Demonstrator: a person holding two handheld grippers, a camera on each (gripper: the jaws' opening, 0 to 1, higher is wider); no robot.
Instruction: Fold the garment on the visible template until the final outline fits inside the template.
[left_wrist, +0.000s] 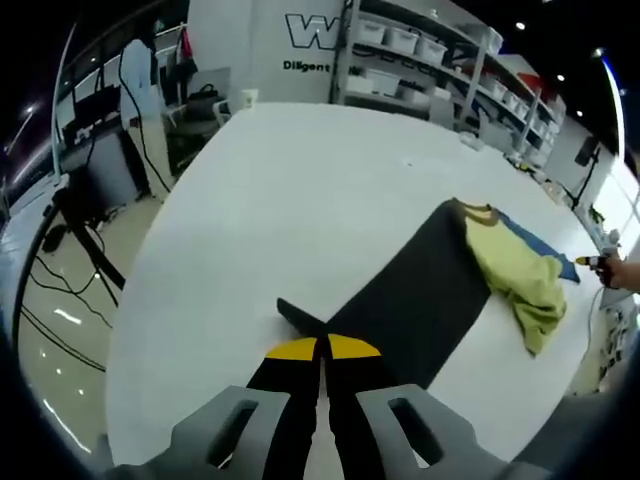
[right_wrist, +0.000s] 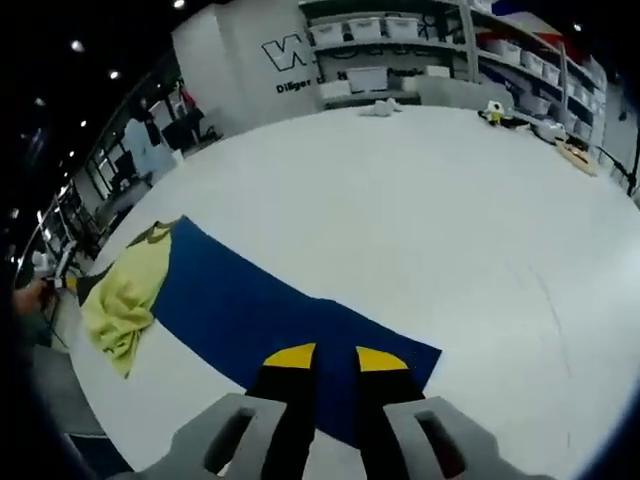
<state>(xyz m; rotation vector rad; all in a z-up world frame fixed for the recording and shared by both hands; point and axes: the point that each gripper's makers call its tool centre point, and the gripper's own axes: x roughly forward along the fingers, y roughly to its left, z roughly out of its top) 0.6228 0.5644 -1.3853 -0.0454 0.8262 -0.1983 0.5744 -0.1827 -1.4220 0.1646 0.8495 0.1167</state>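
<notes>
From the left gripper view, the left gripper (left_wrist: 322, 348) has its yellow-tipped jaws pressed nearly together, with only a thin slit between them and nothing caught there. Just past the tips, toward one o'clock, a long dark mat (left_wrist: 415, 300) lies flat on the white table (left_wrist: 270, 210), one corner slightly lifted near the jaws. At the mat's far end, around three o'clock, a yellow garment (left_wrist: 515, 275) sits crumpled in a loose heap, partly over the mat, with a strip of blue cloth (left_wrist: 545, 250) showing beside it. A person's hand (left_wrist: 622, 270) is at the table's edge close by.

From the right gripper view, the right gripper (right_wrist: 325, 356) holds its jaws a small way apart, empty, hovering over the near end of the mat (right_wrist: 260, 320), which looks blue here. The garment (right_wrist: 125, 295) lies bunched at the mat's far end, toward nine o'clock. Shelving with storage bins (right_wrist: 400, 30) lines the wall at twelve o'clock.
</notes>
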